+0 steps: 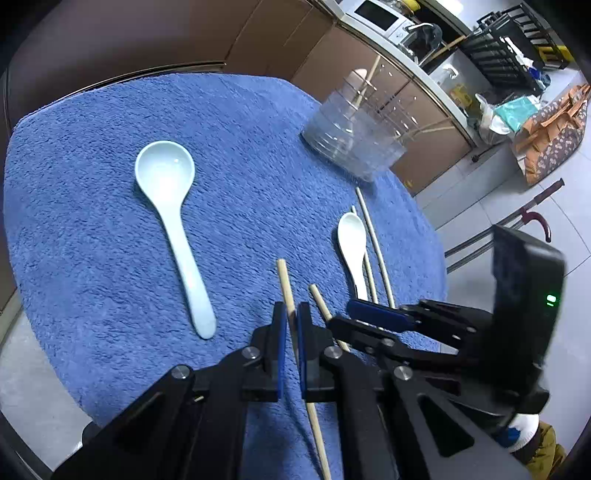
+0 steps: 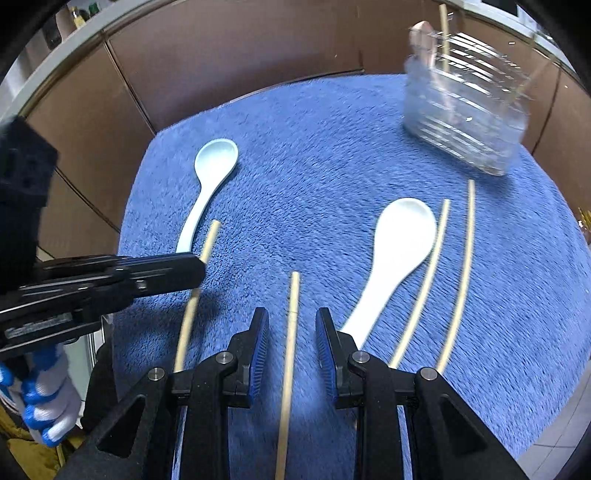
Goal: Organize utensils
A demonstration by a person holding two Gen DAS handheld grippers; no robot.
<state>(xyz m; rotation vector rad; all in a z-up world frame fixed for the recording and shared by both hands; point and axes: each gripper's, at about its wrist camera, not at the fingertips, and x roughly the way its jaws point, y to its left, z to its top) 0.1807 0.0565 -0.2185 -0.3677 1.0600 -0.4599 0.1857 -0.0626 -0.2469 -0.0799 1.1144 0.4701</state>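
On the blue towel (image 1: 229, 155) lie a large pale-blue spoon (image 1: 173, 229), a small white spoon (image 1: 352, 243) and several wooden chopsticks. My left gripper (image 1: 291, 325) is shut on one chopstick (image 1: 286, 284). My right gripper (image 2: 291, 332) is open, its fingers either side of another chopstick (image 2: 291, 332) that lies on the towel (image 2: 332, 147). The white spoon (image 2: 399, 243) is just right of it, with two more chopsticks (image 2: 443, 277) beyond. The left gripper (image 2: 192, 273) shows in the right wrist view holding its chopstick (image 2: 207, 243). The right gripper (image 1: 369, 314) shows in the left wrist view.
A clear plastic utensil holder (image 1: 354, 136) stands at the towel's far right with a chopstick and a spoon in it; it also shows in the right wrist view (image 2: 465, 122). Brown cabinets (image 1: 147, 33) stand behind the table. A chair (image 1: 517, 229) is to the right.
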